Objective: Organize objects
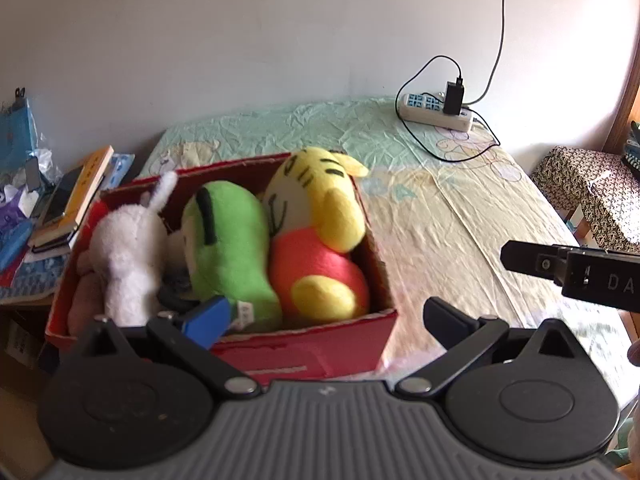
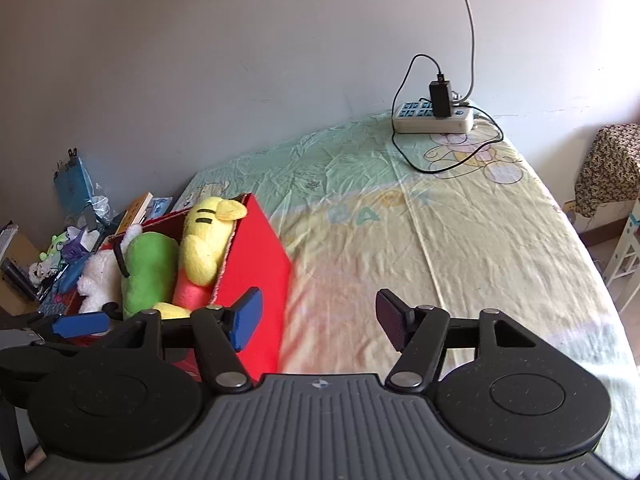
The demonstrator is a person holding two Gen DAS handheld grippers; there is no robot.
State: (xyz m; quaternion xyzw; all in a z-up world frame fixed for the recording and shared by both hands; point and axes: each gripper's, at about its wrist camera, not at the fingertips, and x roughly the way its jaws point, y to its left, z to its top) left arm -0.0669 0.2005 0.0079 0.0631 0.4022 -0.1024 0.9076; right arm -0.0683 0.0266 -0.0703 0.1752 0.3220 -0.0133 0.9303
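The red box (image 1: 304,344) sits at lower left of the left wrist view, on the bed (image 1: 460,208), packed with the white plush (image 1: 128,256), green plush (image 1: 228,240) and yellow-and-red plush (image 1: 320,232). No toy lies loose on the sheet, so the tidying looks nearly or fully done. The left gripper (image 1: 324,316) and right gripper (image 2: 316,316) both hang with jaws open, holding nothing.
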